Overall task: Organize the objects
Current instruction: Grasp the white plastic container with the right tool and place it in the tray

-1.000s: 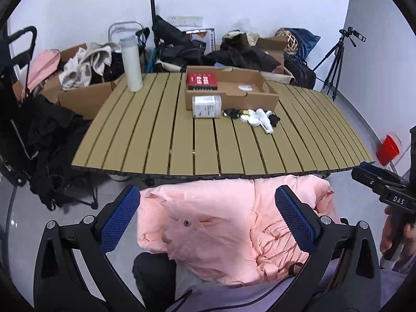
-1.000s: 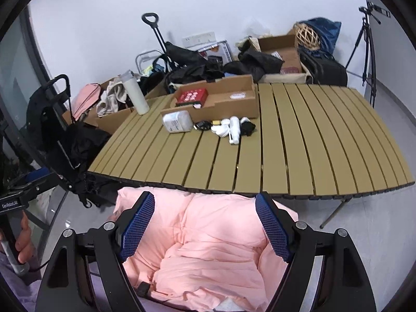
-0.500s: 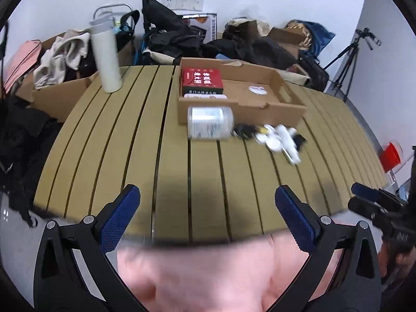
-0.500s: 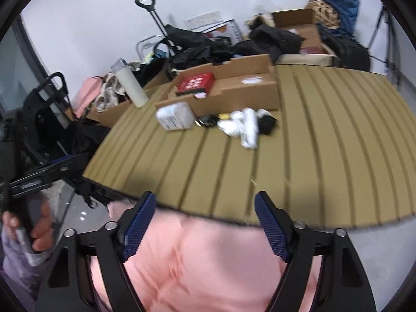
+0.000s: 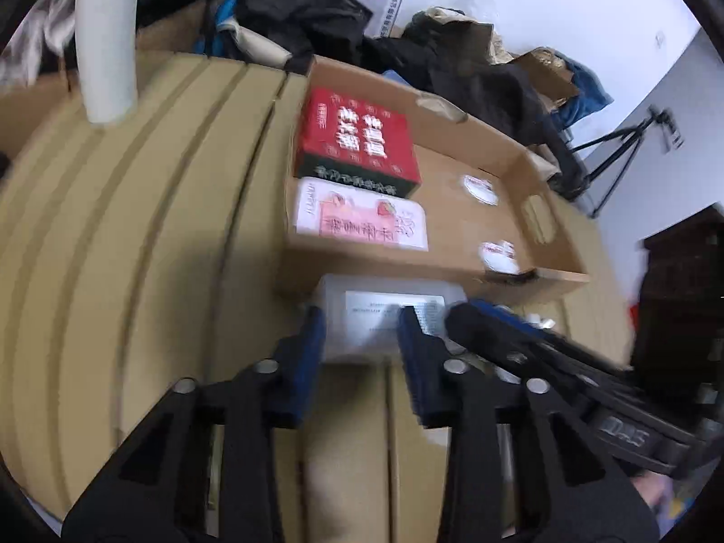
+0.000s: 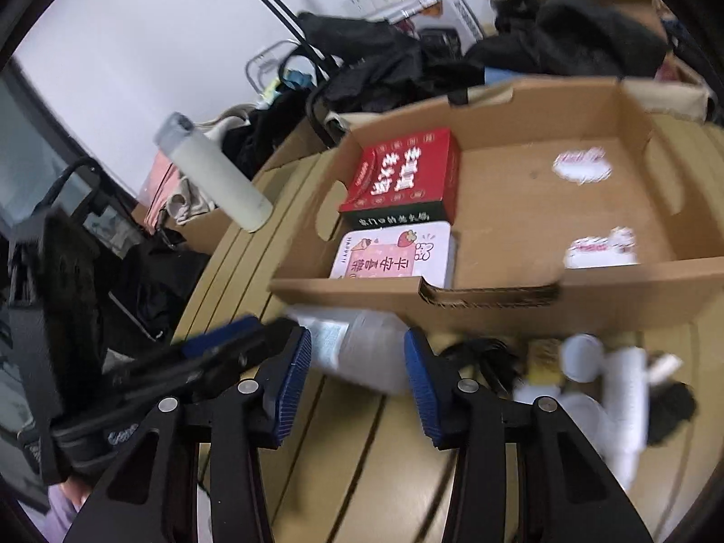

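The left hand-held gripper [image 5: 359,339] has just been closing; its blue pads flank the near end of a translucent labelled bottle [image 5: 384,316] lying on the desk [image 5: 135,249], contact unclear through blur. The right hand-held gripper [image 6: 357,362], also closing, brackets that bottle [image 6: 362,348] without clearly pressing. Just behind stands an open cardboard box [image 6: 520,298] holding a red carton [image 6: 402,172] and pink card [image 6: 393,258], their print unreadable. Bare slats stretch left.

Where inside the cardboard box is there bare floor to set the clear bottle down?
Inside the cardboard box, free floor lies right of the red box and pink tin, between two small white stickers. The left side is crowded.
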`<state>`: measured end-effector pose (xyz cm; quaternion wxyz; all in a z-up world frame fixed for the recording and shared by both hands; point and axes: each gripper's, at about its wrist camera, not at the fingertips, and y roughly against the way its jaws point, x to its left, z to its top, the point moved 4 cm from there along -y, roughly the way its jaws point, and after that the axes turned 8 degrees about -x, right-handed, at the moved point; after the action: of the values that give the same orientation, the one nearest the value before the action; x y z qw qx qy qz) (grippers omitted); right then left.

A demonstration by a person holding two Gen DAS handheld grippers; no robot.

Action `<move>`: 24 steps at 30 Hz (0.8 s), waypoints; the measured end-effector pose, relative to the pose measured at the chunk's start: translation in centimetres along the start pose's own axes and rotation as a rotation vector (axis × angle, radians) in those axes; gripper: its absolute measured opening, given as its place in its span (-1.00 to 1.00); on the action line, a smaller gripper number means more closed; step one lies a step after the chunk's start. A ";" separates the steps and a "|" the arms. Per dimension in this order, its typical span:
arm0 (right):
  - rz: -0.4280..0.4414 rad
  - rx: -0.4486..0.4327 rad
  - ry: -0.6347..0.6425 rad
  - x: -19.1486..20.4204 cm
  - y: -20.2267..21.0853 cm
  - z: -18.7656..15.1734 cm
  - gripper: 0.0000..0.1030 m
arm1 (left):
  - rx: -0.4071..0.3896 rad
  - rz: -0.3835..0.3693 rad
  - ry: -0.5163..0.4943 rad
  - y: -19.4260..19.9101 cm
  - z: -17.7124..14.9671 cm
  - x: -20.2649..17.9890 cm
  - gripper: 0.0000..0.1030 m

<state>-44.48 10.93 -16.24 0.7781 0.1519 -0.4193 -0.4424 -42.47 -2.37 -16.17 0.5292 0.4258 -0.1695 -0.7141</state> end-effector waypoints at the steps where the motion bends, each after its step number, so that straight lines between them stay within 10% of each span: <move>1: -0.006 -0.002 -0.005 -0.2 0.0 -0.4 -0.29 | -0.008 -0.005 -0.003 0.3 -0.4 -0.2 -0.49; 10: 0.053 0.004 0.003 -0.7 7.9 -10.0 -0.38 | 0.043 -0.081 -0.100 8.0 -11.8 -2.8 -0.26; 13: 0.014 -0.028 0.010 -0.9 11.0 -11.4 -0.38 | 0.007 -0.051 -0.145 9.5 -12.8 -3.1 0.08; 24: -0.030 0.054 0.077 0.3 7.9 -11.0 -0.37 | 0.072 -0.067 -0.088 8.7 -13.6 -3.3 0.06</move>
<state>-31.31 13.62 -17.91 0.7824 0.1961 -0.3986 -0.4365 -26.18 0.07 -16.59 0.4814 0.4183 -0.2036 -0.7429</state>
